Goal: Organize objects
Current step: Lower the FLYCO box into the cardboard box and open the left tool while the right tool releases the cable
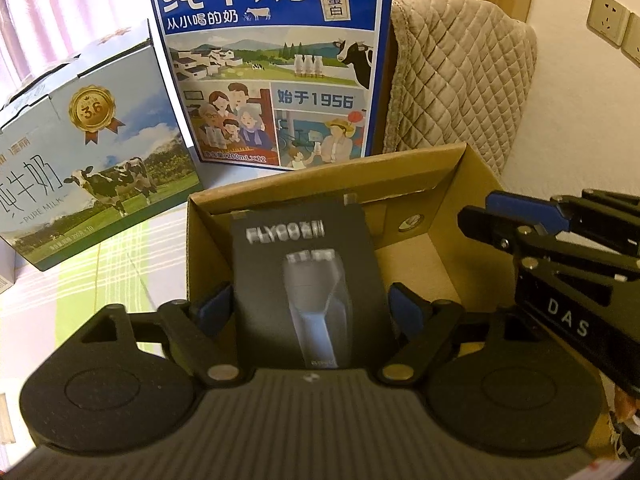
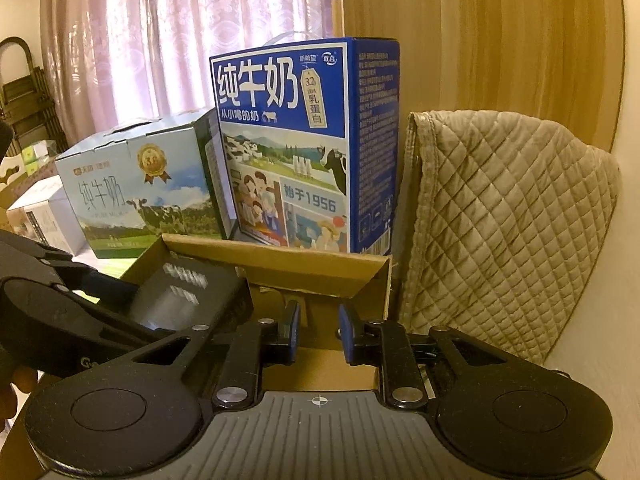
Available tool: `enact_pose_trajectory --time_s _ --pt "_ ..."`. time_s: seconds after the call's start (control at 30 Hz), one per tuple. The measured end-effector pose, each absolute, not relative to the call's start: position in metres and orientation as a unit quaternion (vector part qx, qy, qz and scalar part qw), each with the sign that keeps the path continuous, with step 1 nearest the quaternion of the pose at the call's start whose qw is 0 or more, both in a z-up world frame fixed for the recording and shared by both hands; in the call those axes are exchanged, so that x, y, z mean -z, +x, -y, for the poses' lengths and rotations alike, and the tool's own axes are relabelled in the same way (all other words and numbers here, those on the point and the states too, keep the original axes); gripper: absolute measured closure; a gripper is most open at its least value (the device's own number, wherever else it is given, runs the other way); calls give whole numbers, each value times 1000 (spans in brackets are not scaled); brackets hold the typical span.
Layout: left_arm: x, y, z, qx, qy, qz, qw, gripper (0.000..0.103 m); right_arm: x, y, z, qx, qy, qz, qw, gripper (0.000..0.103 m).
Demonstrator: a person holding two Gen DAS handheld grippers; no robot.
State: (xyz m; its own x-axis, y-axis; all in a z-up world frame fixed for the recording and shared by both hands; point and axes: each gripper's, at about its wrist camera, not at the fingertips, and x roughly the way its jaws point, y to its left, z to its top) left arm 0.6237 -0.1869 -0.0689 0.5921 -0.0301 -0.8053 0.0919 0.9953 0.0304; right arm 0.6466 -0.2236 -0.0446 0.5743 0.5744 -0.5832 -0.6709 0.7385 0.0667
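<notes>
A black FLYCO shaver box is tilted inside an open brown cardboard box, leaning toward its left side. My left gripper is shut on the shaver box, its blue pads pressing both long sides. In the right wrist view the shaver box shows at the left with the left gripper on it. My right gripper hovers over the right half of the cardboard box, fingers a little apart with nothing between them. It enters the left wrist view as the right gripper by the box's right wall.
Behind the cardboard box stand a tall blue milk carton and a lower pale blue milk carton on a checked cloth. A quilted beige cover stands at the right against a wall with sockets. Curtains hang behind.
</notes>
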Motion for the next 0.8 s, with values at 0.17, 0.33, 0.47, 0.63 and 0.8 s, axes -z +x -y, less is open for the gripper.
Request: enact_pose_trajectory --time_s 0.17,0.33,0.47,0.63,0.8 --pt "66 624 185 36 27 -447 893 16 42 645 228 -349 -79 -298 885 84" --pt "63 619 182 35 25 -446 894 15 39 641 233 -347 -76 -296 887 82" --pt "58 611 180 38 22 -443 896 15 36 637 238 -345 -71 -295 888 76" --pt "51 598 177 40 19 -437 898 12 30 628 246 -344 -62 -291 891 53" --pt "38 578 172 44 11 -427 903 11 20 612 258 -343 -44 -284 894 41"
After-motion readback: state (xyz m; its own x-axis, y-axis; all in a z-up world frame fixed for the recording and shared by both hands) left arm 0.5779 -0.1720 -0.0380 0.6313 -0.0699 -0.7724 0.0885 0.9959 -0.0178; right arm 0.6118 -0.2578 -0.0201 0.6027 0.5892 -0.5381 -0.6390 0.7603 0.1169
